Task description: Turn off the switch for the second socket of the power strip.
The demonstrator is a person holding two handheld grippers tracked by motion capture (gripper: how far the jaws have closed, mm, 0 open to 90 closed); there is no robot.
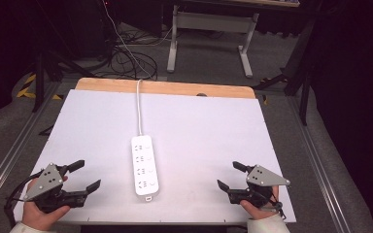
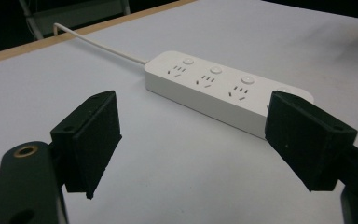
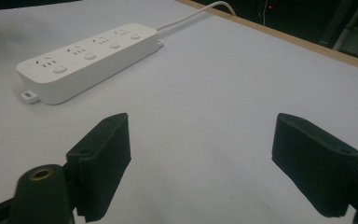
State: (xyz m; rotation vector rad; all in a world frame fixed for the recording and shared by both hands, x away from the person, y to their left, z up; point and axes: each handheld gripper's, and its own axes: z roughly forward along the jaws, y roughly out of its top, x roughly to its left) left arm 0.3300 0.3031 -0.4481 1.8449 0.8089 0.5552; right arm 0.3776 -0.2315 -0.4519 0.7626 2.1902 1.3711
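Claws [image 1: 86,175] [image 1: 232,175] agape, flanking power strip [image 1: 144,165], apart.

The power strip [image 1: 144,165] lies mid-table [image 1: 213,126], between the left gripper [image 1: 87,175] and right gripper [image 1: 229,175].

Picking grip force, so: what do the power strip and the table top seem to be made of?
Power strip: likely hard white plastic, smooth and moulded, with a faint sheen. Table top: matte white sheet, material unclear, over a wood-look board along the far edge.

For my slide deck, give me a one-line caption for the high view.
White four-socket power strip lies mid-table between the open left gripper and right gripper.
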